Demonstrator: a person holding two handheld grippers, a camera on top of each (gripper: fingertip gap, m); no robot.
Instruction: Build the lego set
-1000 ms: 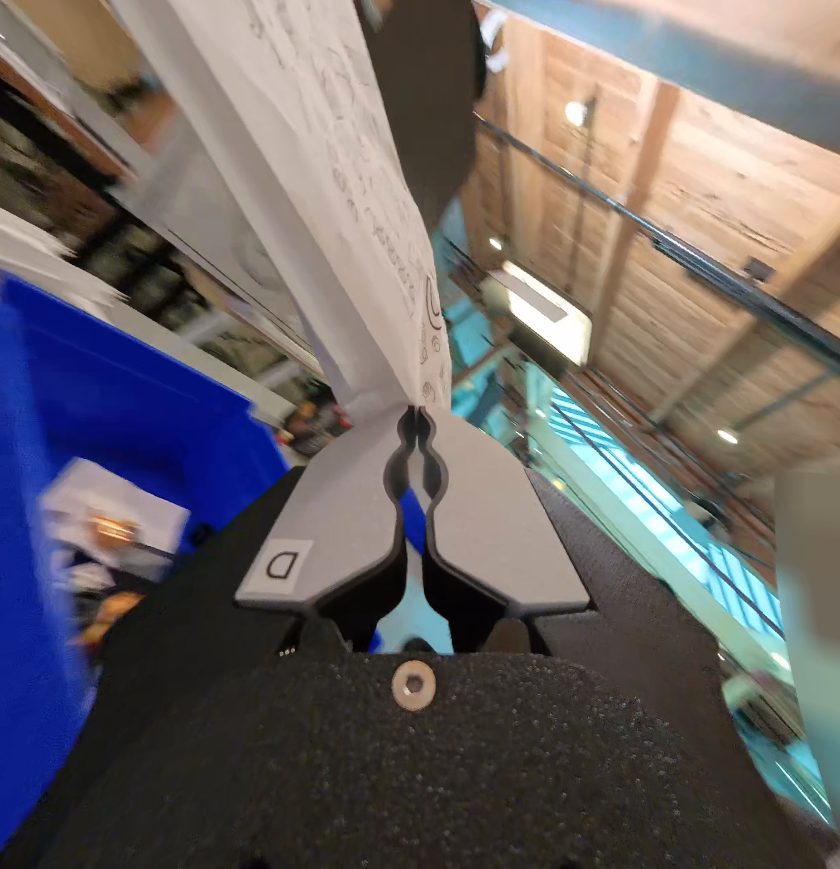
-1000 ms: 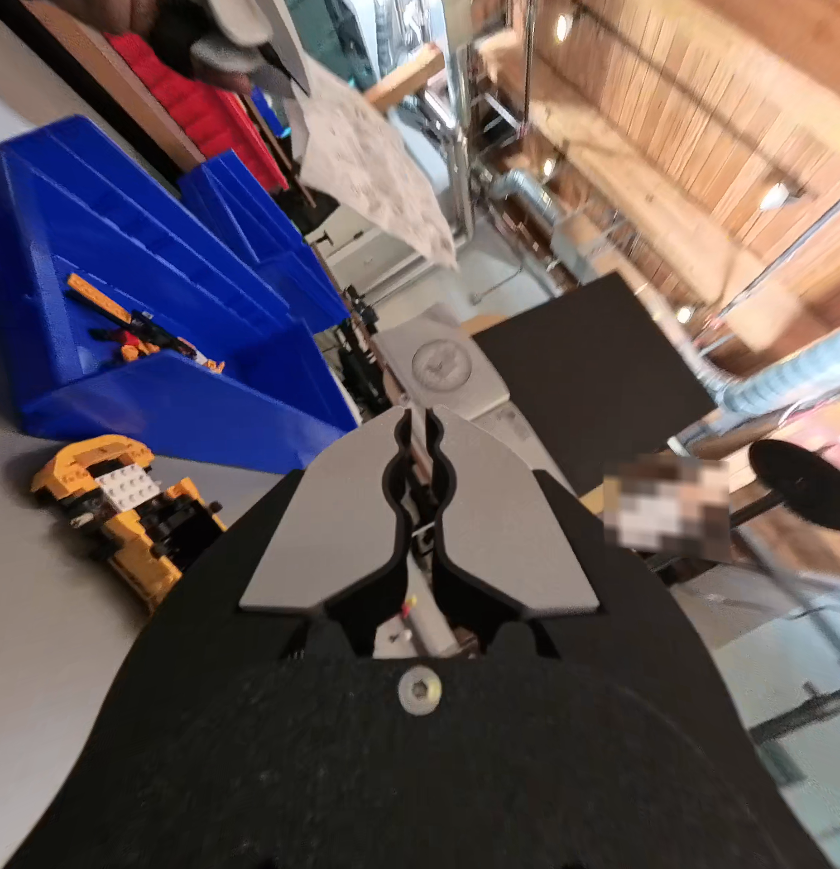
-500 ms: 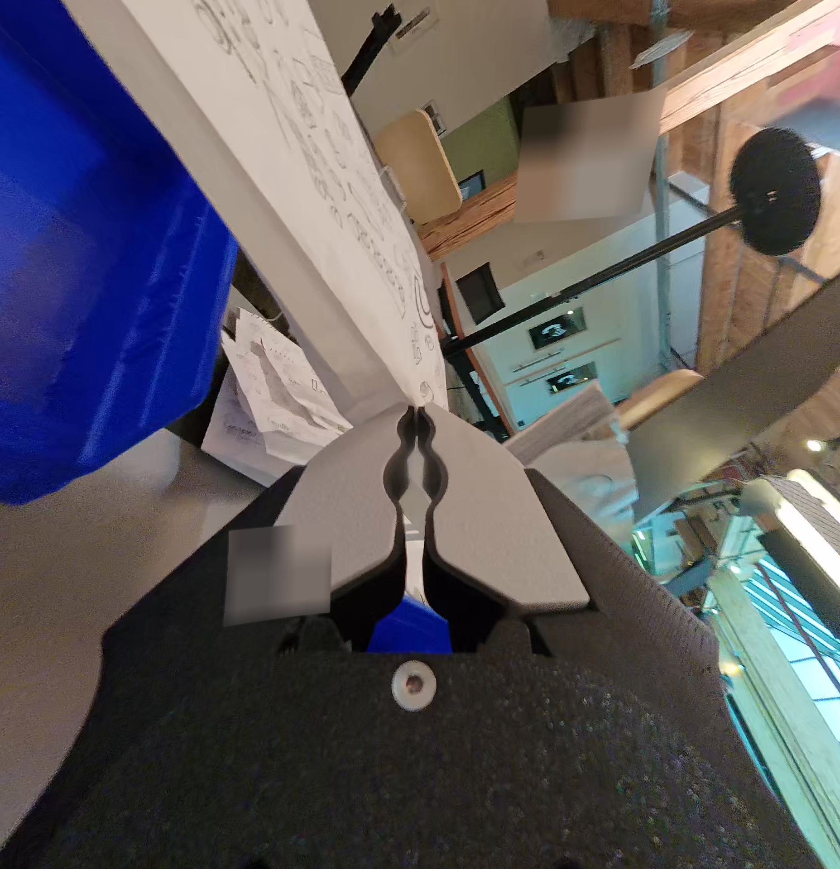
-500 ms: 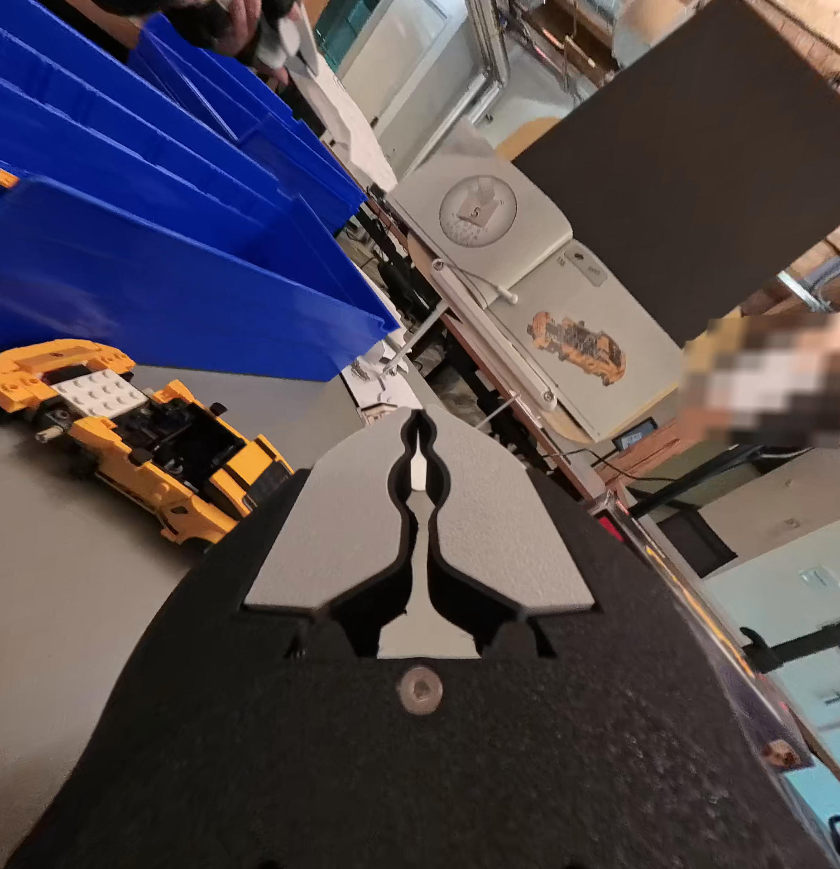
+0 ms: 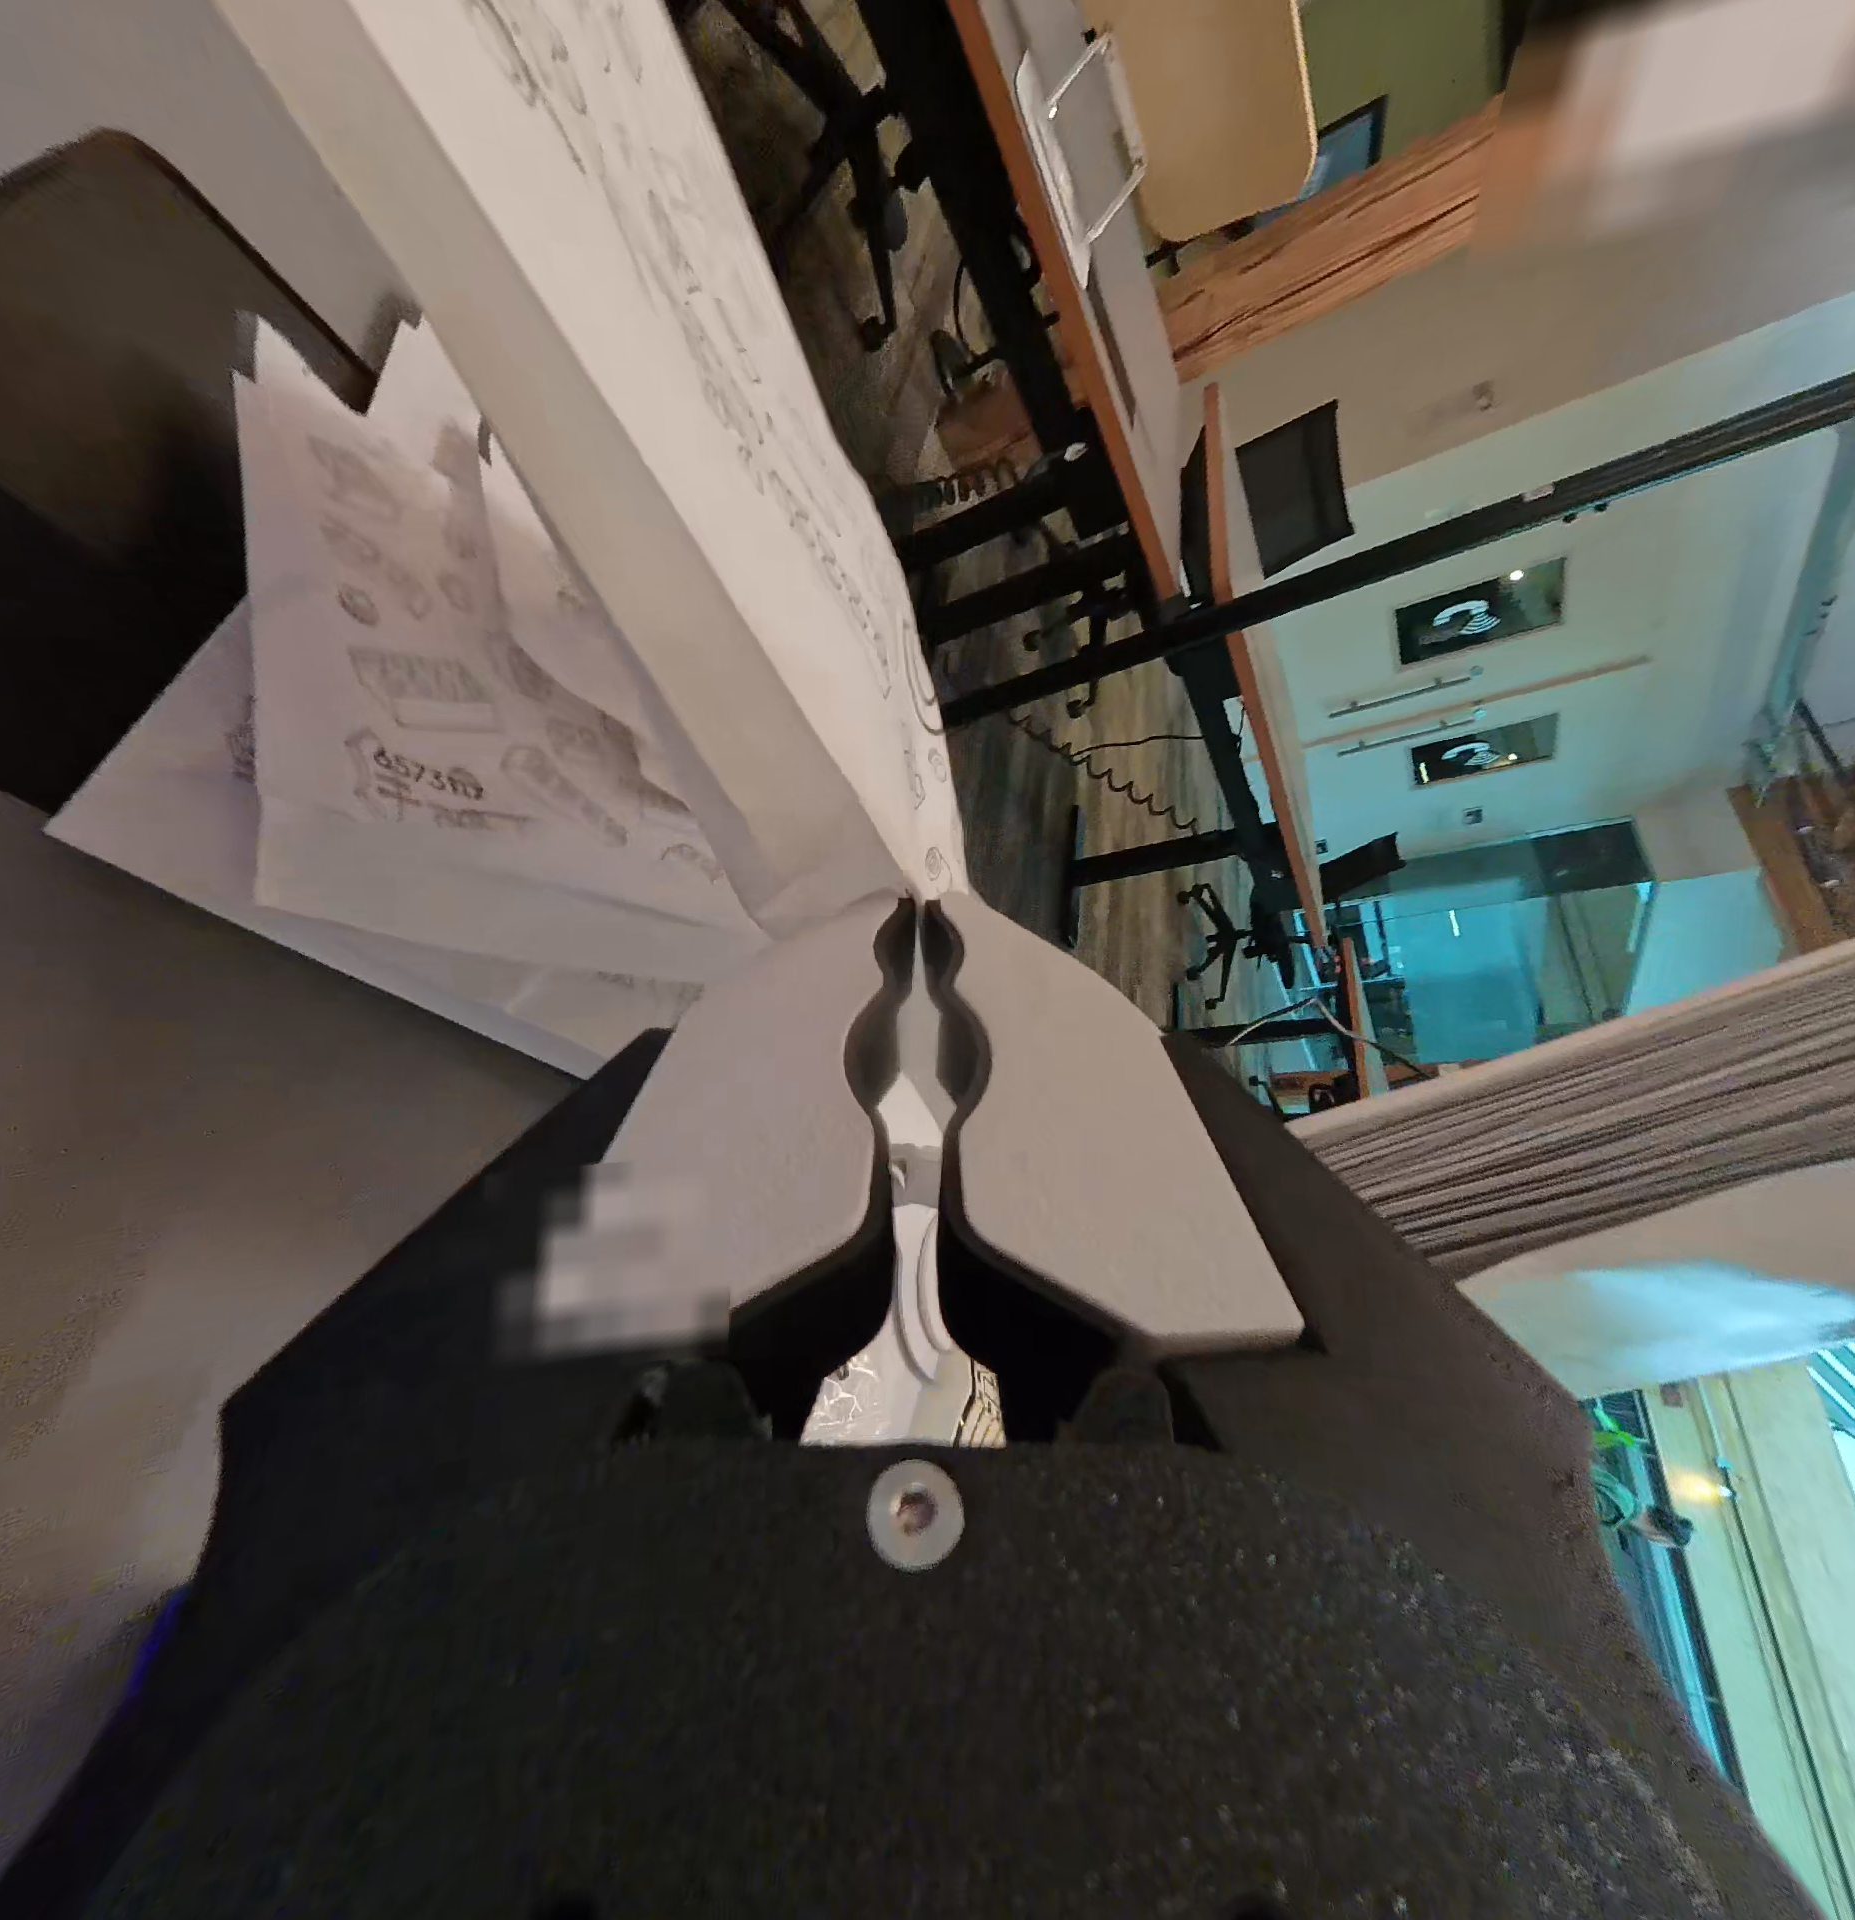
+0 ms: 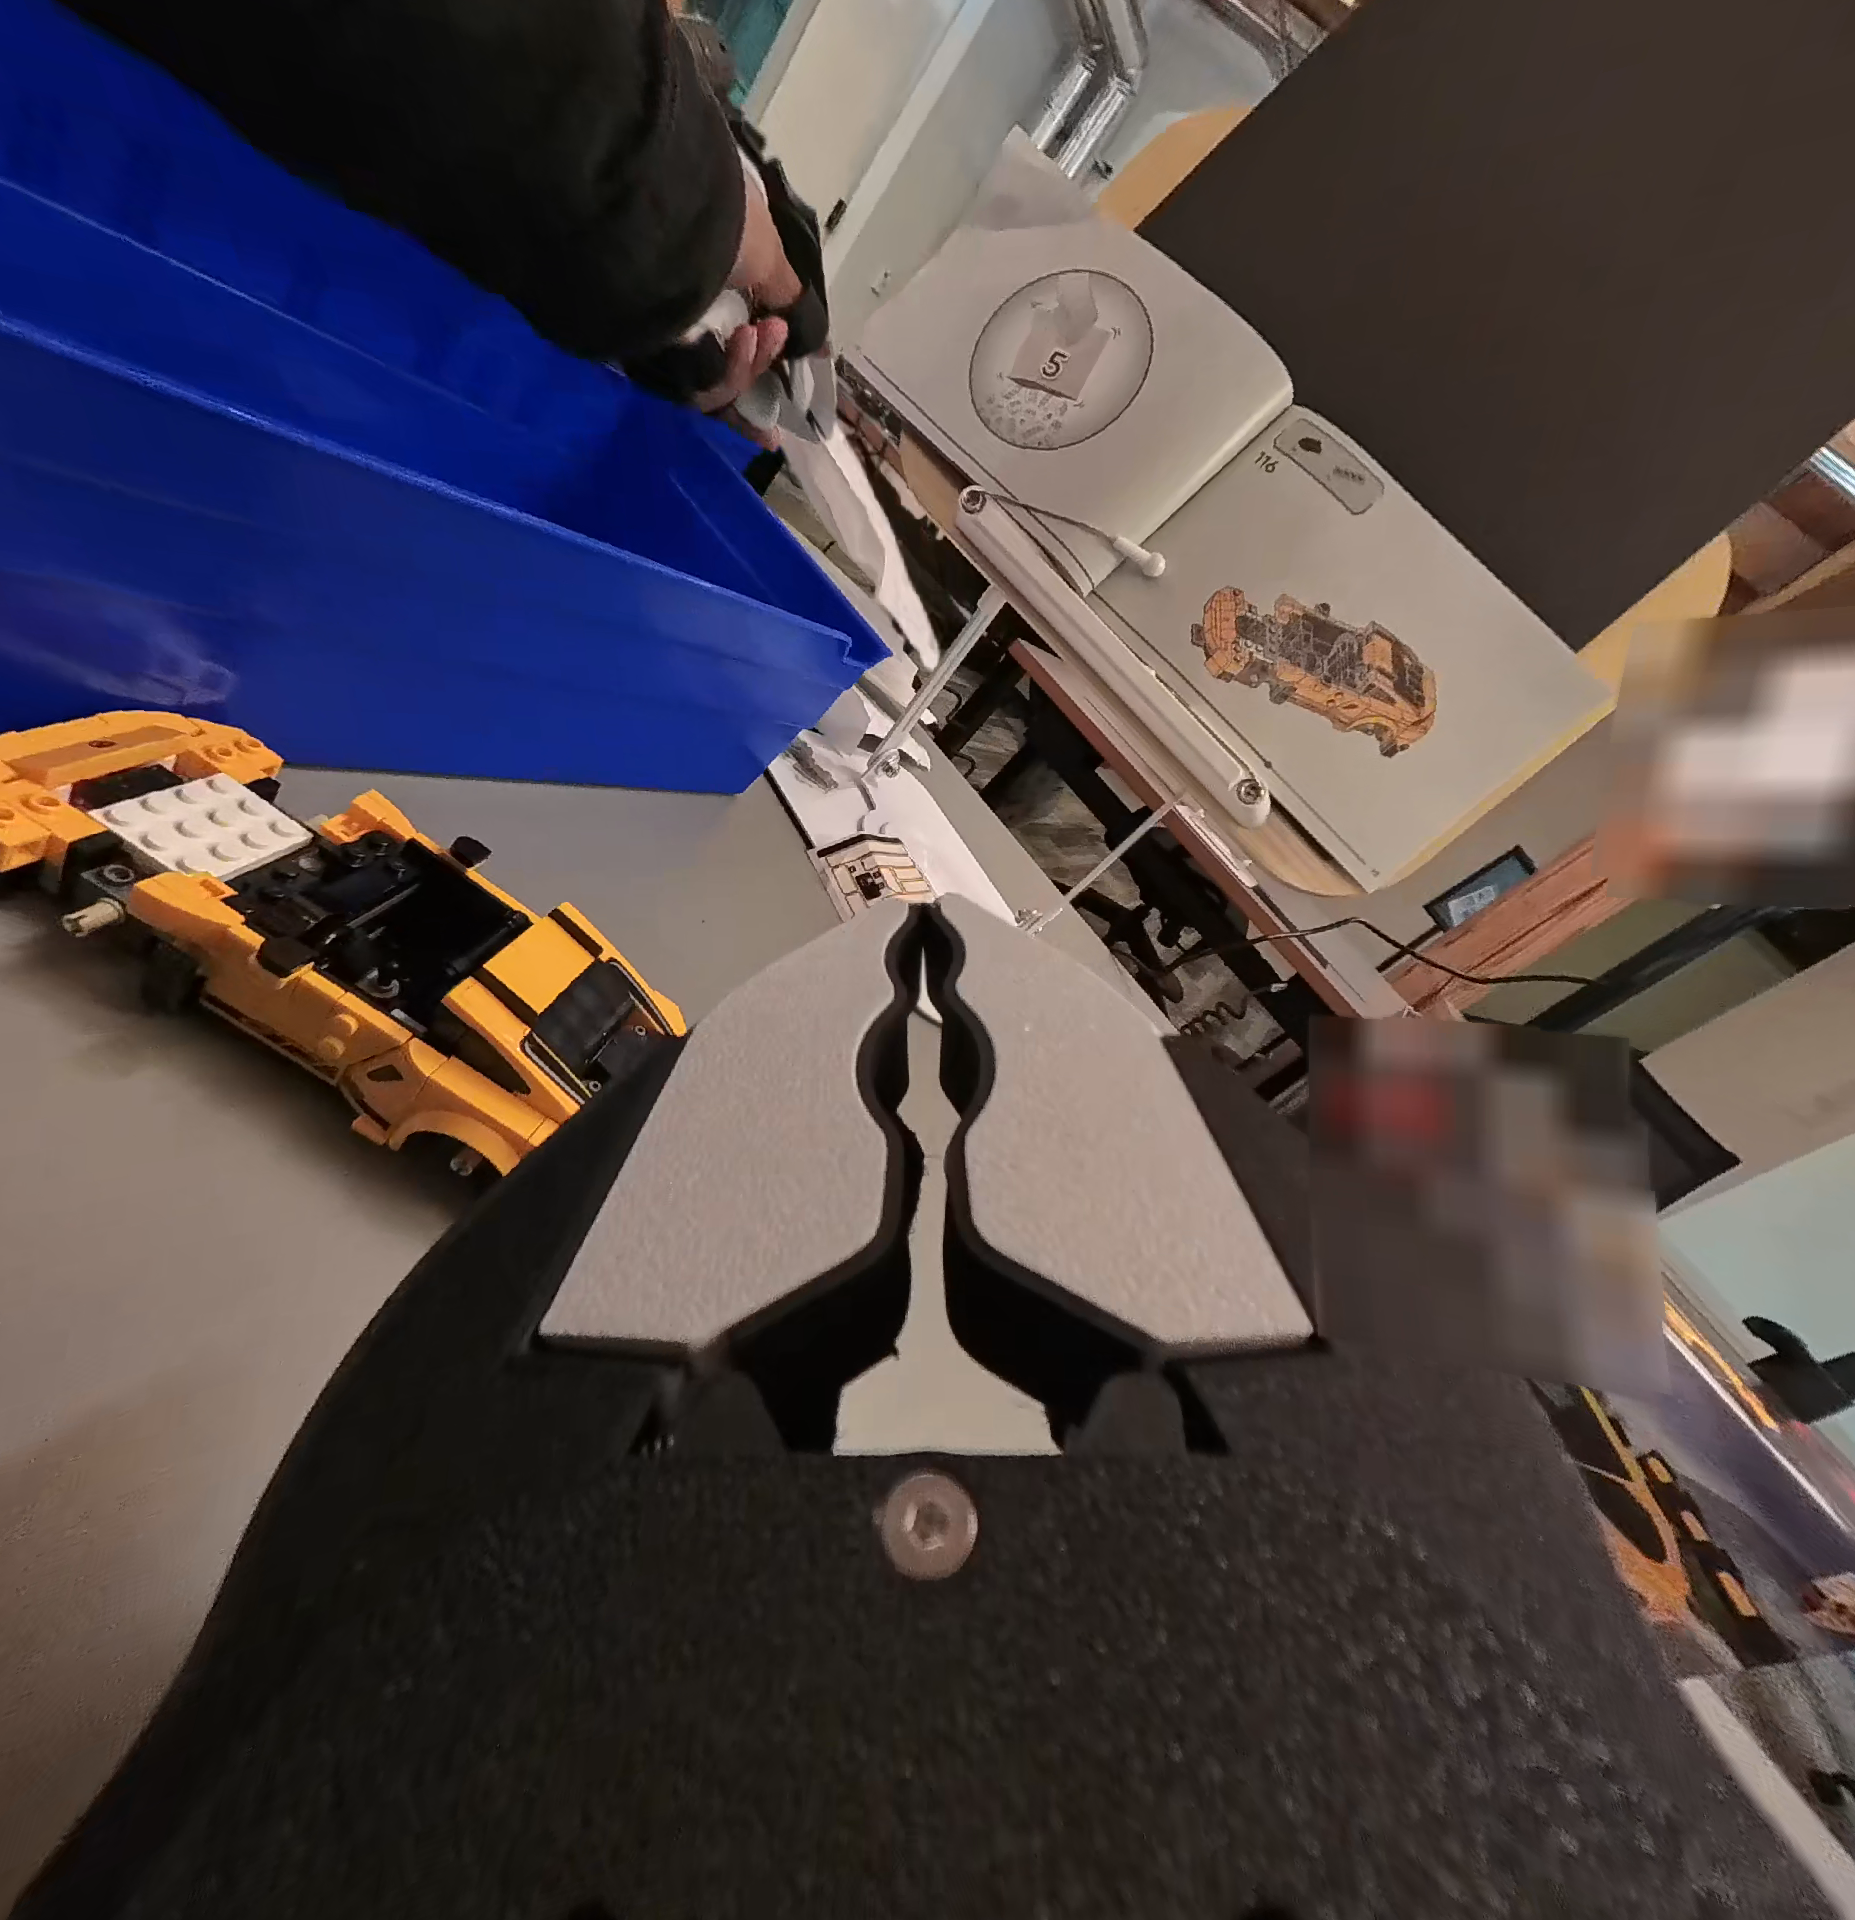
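Observation:
My left gripper (image 5: 918, 914) is shut on the corner of a white printed paper bag (image 5: 642, 343), which stretches up and away to the left. My right gripper (image 6: 928, 925) is shut and empty, above the grey table (image 6: 175, 1299). A partly built yellow lego car (image 6: 331, 935) lies on the table, left of the right gripper. In the right wrist view a hand holds the left gripper (image 6: 772, 390) far off, with the paper bag (image 6: 850, 499) hanging from it behind the blue bins.
Large blue bins (image 6: 383, 520) stand behind the car. More white paper bags (image 5: 414, 727) lie at the table's far edge. An open instruction booklet (image 6: 1266, 623) rests on a stand to the right. A dark panel (image 6: 1577, 260) stands behind it. Some 45 cm of space lies between my two pairs of fingers.
Both views have swung down from the ceiling toward the table. The left gripper has carried the paper bag past the blue bin to the pile of bags. The car shows nearer the right gripper.

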